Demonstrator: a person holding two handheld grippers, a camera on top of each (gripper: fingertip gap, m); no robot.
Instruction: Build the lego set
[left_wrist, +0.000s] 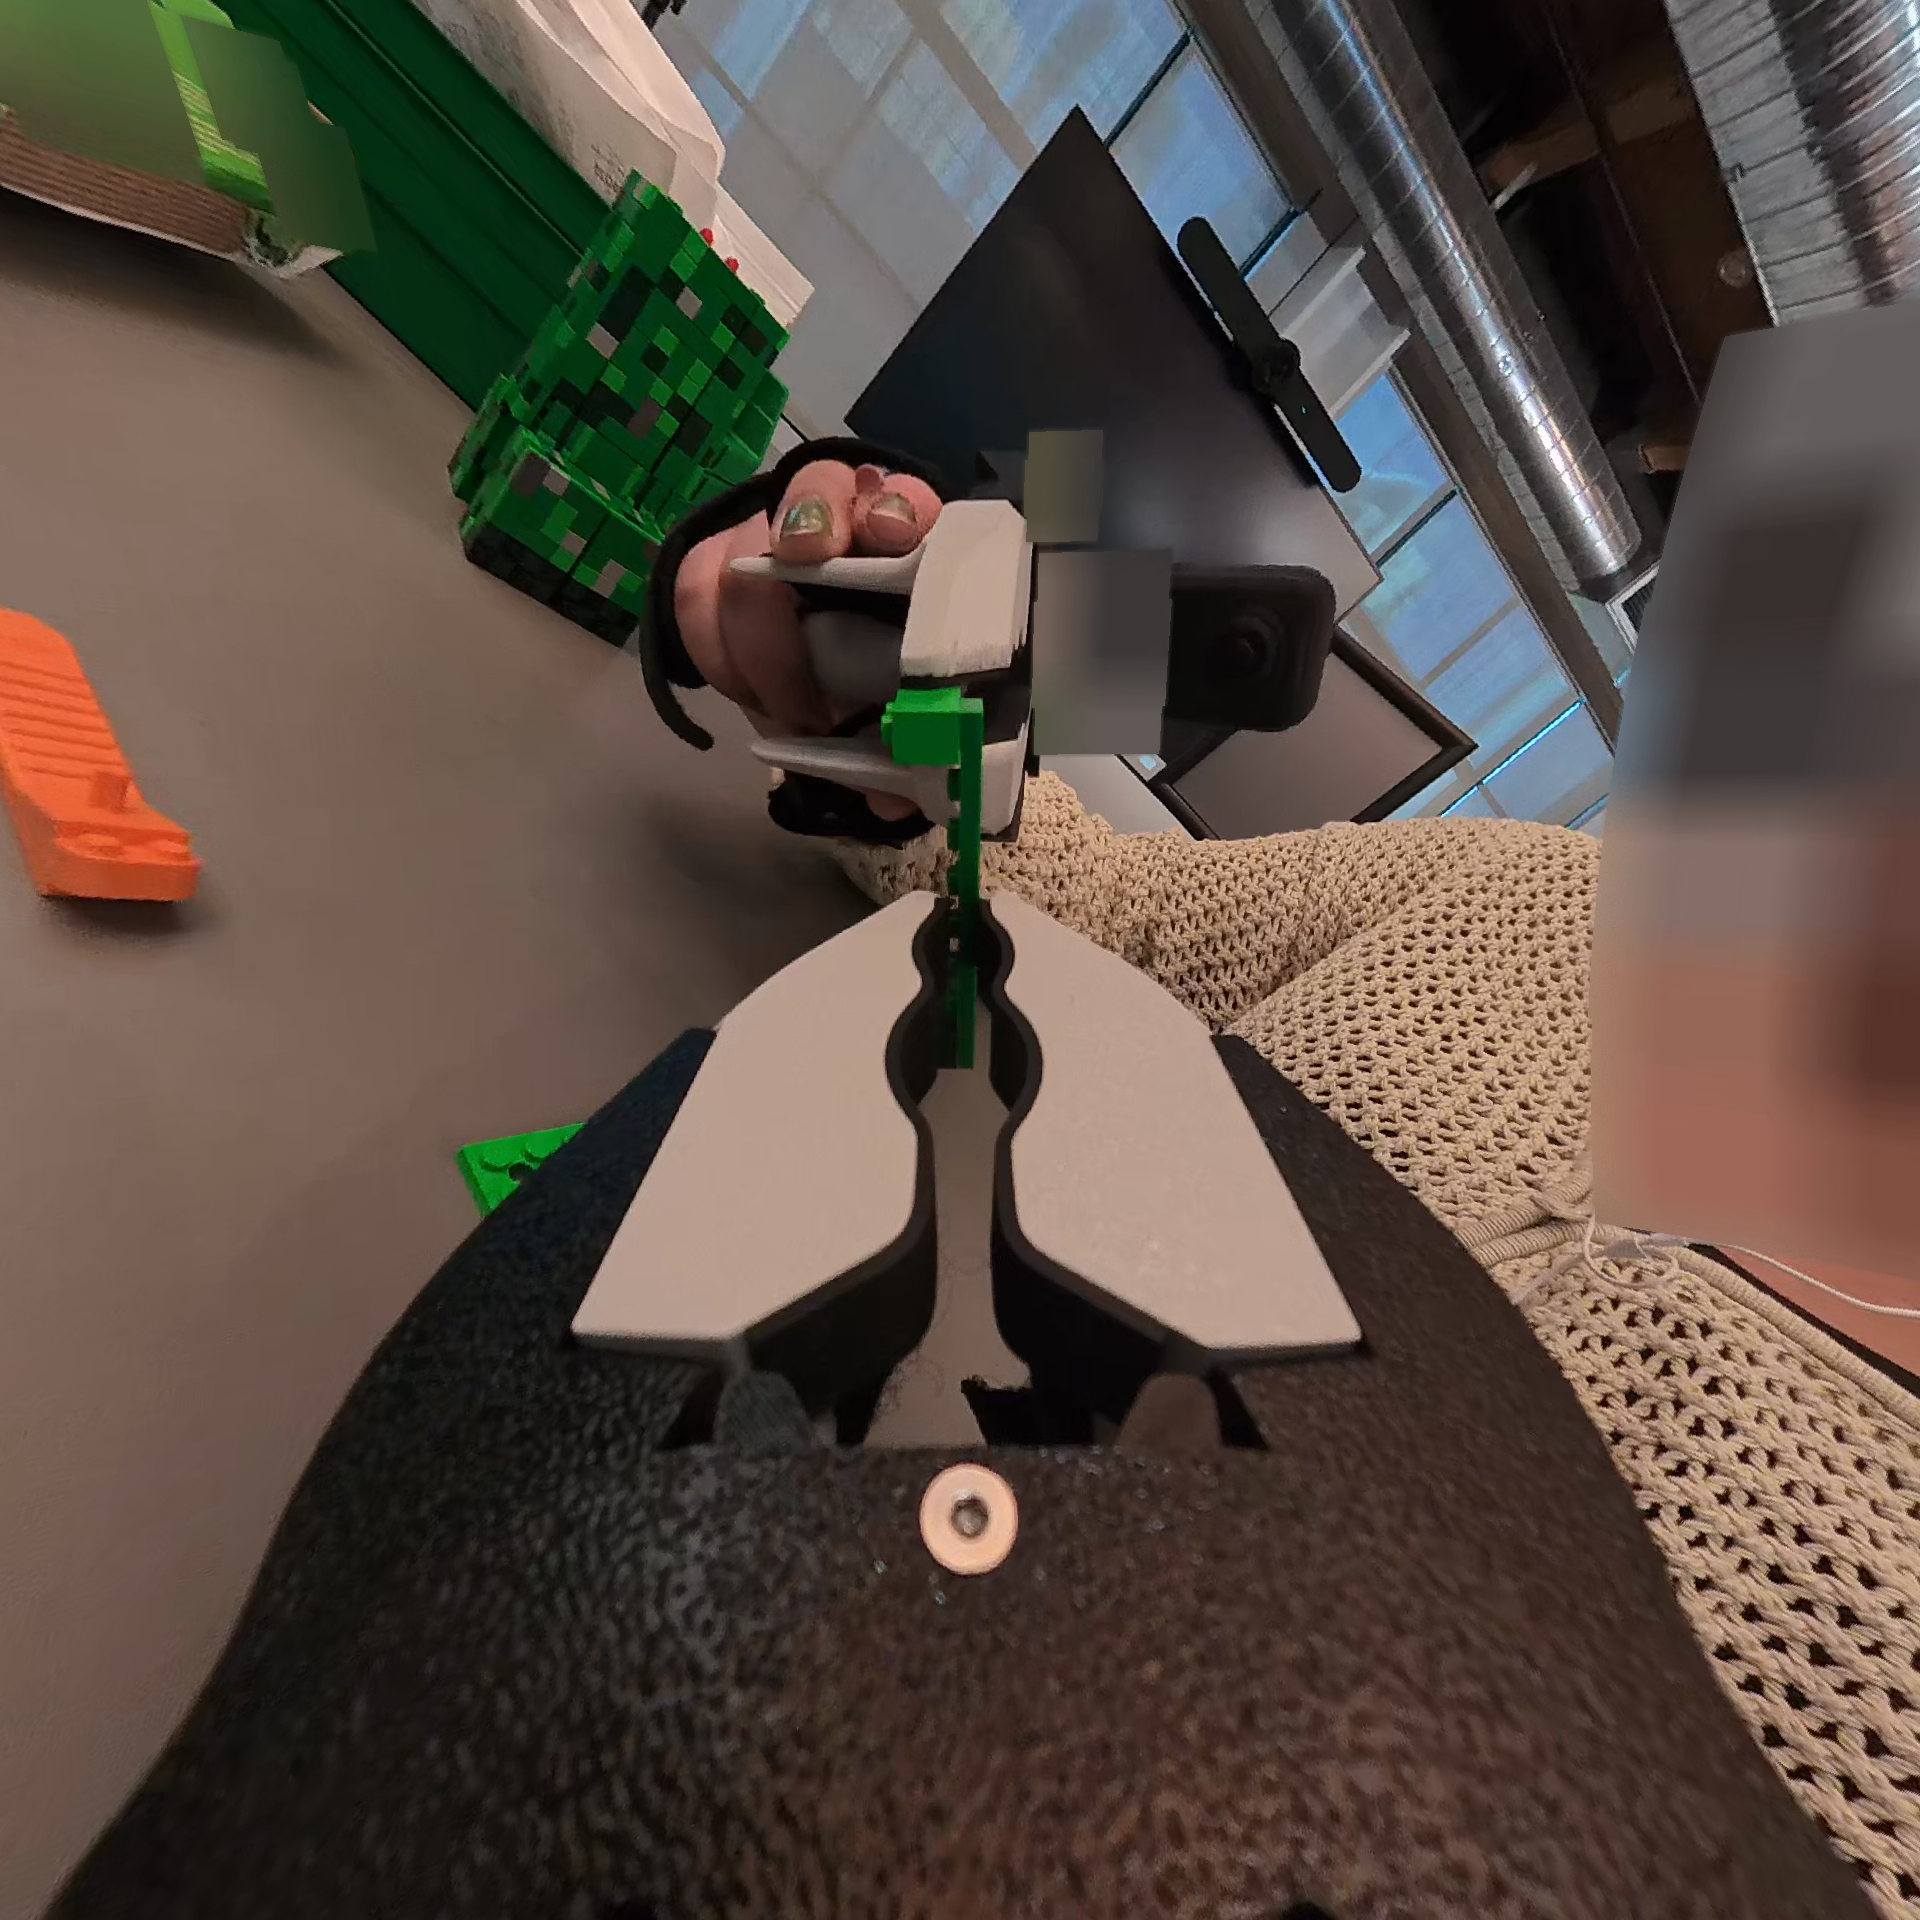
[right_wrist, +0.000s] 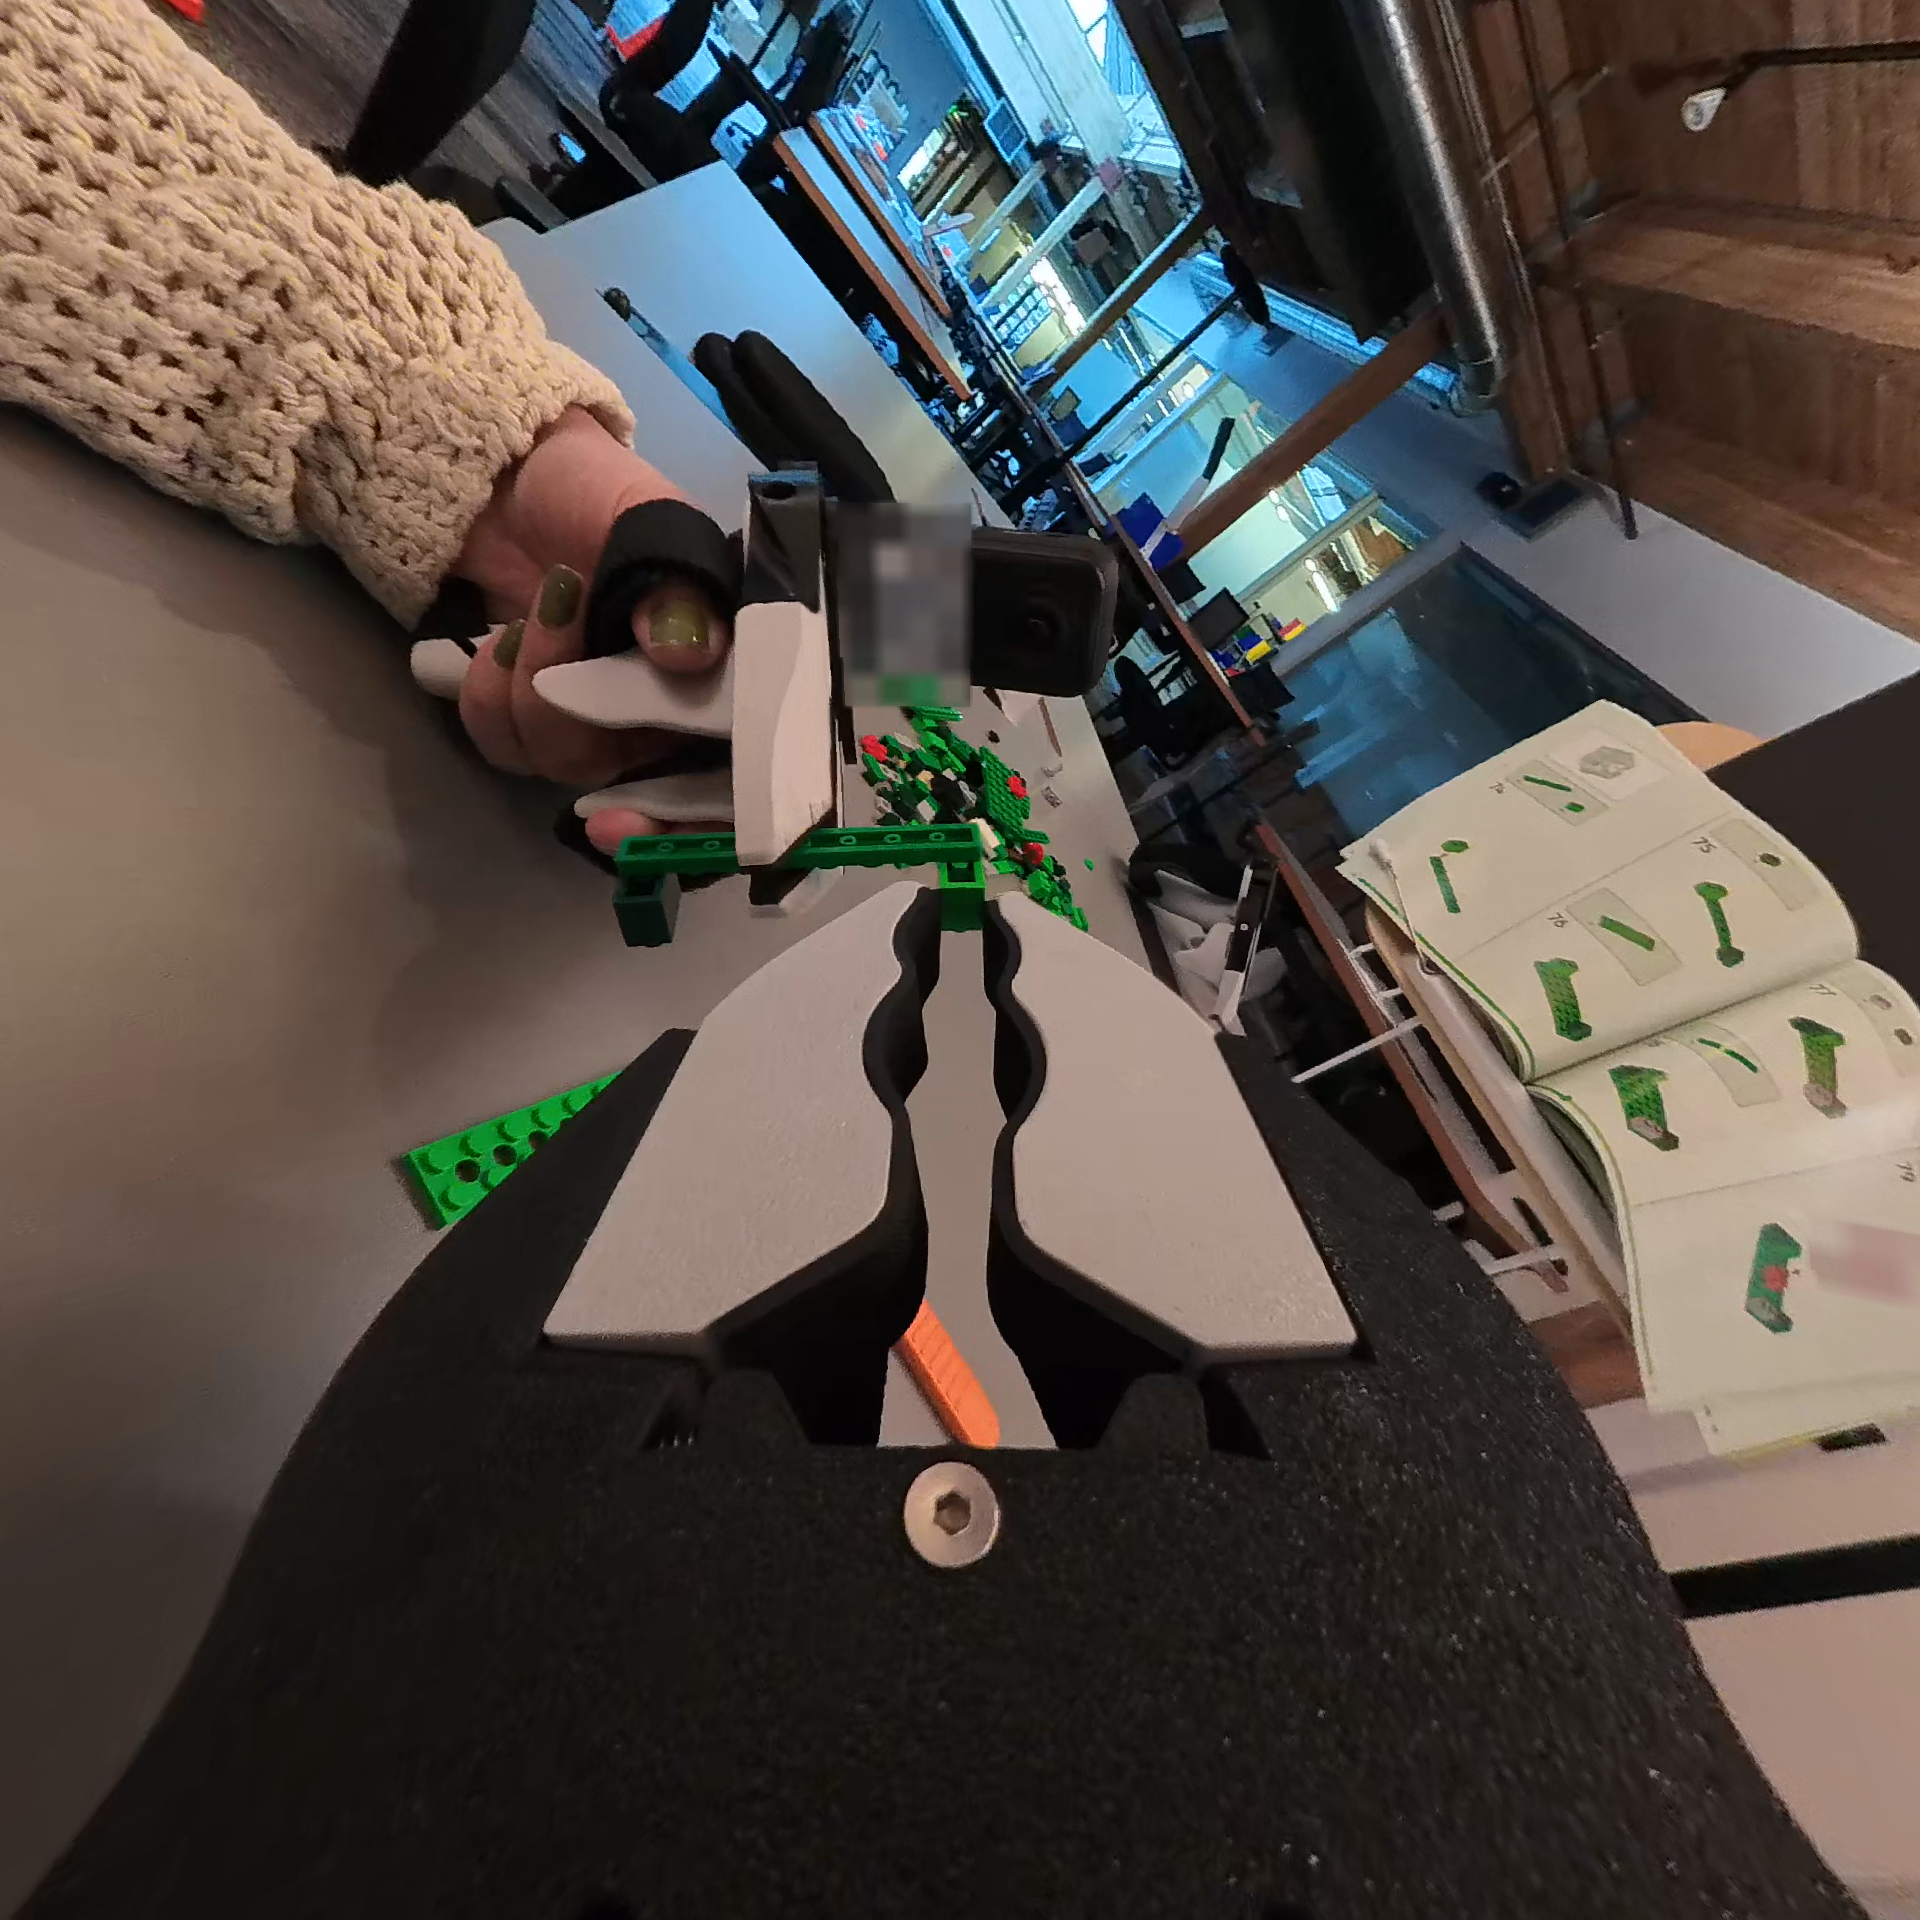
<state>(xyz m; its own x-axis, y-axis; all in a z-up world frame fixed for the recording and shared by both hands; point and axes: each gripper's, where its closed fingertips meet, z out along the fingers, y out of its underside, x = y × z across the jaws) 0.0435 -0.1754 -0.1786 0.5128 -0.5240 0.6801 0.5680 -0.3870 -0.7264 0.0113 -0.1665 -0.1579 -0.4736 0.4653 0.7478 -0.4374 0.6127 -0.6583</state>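
Observation:
My left gripper (left_wrist: 961, 912) is shut on a long green plate (left_wrist: 968, 873), seen edge-on and held above the grey table (left_wrist: 312, 1039). In the right wrist view the same plate (right_wrist: 894, 840) runs sideways, and the left gripper's white fingers (right_wrist: 779, 769) clamp its middle. A dark green brick (right_wrist: 646, 914) hangs under its far end. My right gripper (right_wrist: 961, 896) is shut on a small green brick (right_wrist: 961, 904) at the plate's near end. That brick (left_wrist: 920, 725) also shows in the left wrist view, between the right gripper's fingers (left_wrist: 831, 774).
A built green-and-black block model (left_wrist: 623, 416) stands at the back by a green box (left_wrist: 436, 218). An orange brick separator (left_wrist: 83, 769) and a loose green plate (right_wrist: 499, 1143) lie on the table. A pile of loose pieces (right_wrist: 956, 779) lies beyond the grippers, and an open instruction booklet (right_wrist: 1662, 1039) is at the right. My left and right fingertips are right by each other.

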